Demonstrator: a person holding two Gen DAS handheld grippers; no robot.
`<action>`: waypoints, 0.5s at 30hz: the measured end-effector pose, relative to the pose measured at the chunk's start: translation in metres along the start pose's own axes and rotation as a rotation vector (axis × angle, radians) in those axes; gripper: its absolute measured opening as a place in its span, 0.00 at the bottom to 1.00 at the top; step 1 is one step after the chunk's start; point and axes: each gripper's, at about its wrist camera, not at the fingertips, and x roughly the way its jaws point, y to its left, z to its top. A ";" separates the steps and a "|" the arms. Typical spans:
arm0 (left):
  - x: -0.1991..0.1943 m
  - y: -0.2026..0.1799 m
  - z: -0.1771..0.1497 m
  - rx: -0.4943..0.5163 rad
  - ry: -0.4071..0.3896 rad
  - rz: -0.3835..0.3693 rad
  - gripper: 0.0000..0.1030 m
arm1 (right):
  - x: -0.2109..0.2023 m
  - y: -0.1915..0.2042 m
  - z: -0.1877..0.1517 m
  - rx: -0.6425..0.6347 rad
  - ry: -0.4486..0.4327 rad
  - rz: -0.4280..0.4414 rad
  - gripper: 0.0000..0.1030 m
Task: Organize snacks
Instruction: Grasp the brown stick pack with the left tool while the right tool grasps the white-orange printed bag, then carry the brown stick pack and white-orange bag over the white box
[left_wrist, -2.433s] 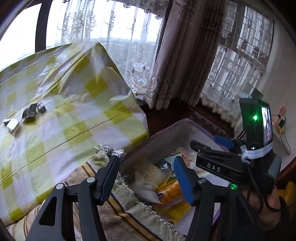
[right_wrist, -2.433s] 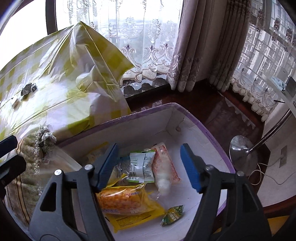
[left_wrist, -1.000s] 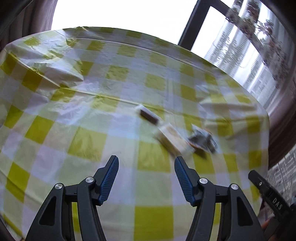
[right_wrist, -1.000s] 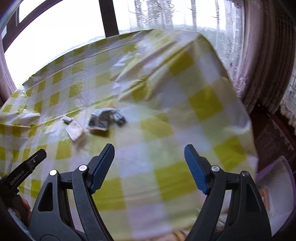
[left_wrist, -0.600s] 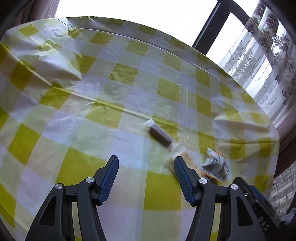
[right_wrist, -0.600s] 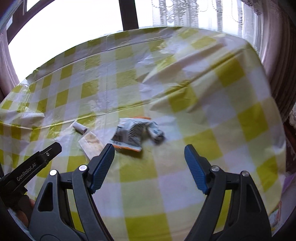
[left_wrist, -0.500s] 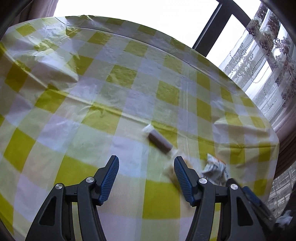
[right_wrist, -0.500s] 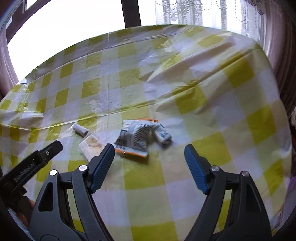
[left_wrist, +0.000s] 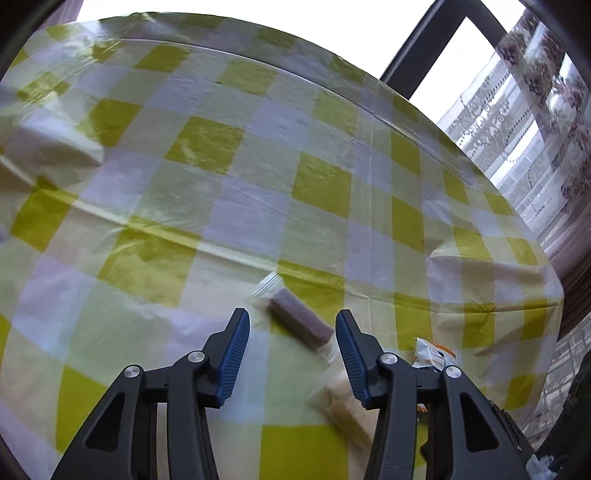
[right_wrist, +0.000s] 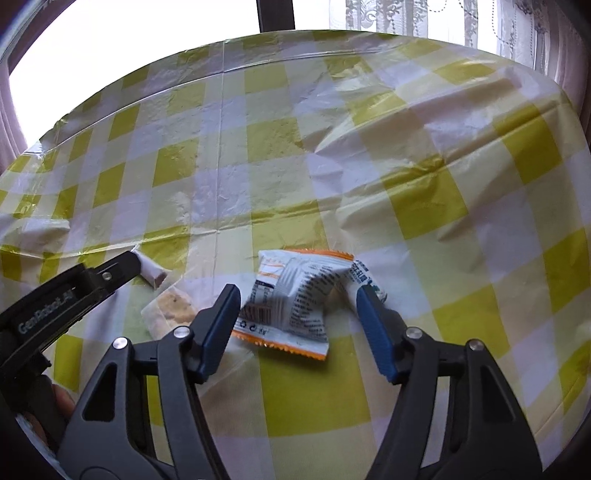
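Note:
Three snacks lie on the yellow-checked tablecloth (left_wrist: 229, 206). A brown bar in clear wrap (left_wrist: 299, 323) lies between the fingers of my open left gripper (left_wrist: 291, 343). A pale cracker pack (left_wrist: 343, 410) lies beside the left gripper's right finger. A white and orange snack packet (right_wrist: 295, 295) lies between the fingers of my open right gripper (right_wrist: 295, 317). The right wrist view also shows the bar (right_wrist: 149, 271), the cracker pack (right_wrist: 170, 308) and the left gripper's finger (right_wrist: 74, 291) at the left. The packet's corner shows in the left wrist view (left_wrist: 430, 354).
The tablecloth (right_wrist: 443, 192) is wrinkled and drops off at the right edge. A window frame (left_wrist: 424, 48) and lace curtains (left_wrist: 535, 110) stand behind the table.
Both grippers have swung from the snack box by the table to the tabletop and moved closer to the snacks. The bar and the packet now lie between their fingers.

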 end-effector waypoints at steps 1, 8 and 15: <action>0.003 -0.003 0.001 0.012 0.003 0.004 0.48 | 0.001 0.002 0.001 -0.009 -0.004 -0.004 0.66; 0.014 -0.024 -0.002 0.180 -0.006 0.131 0.23 | 0.010 0.007 0.003 -0.054 0.006 0.007 0.41; 0.001 -0.010 -0.008 0.169 0.013 0.136 0.14 | 0.000 0.001 -0.005 -0.069 -0.016 0.040 0.37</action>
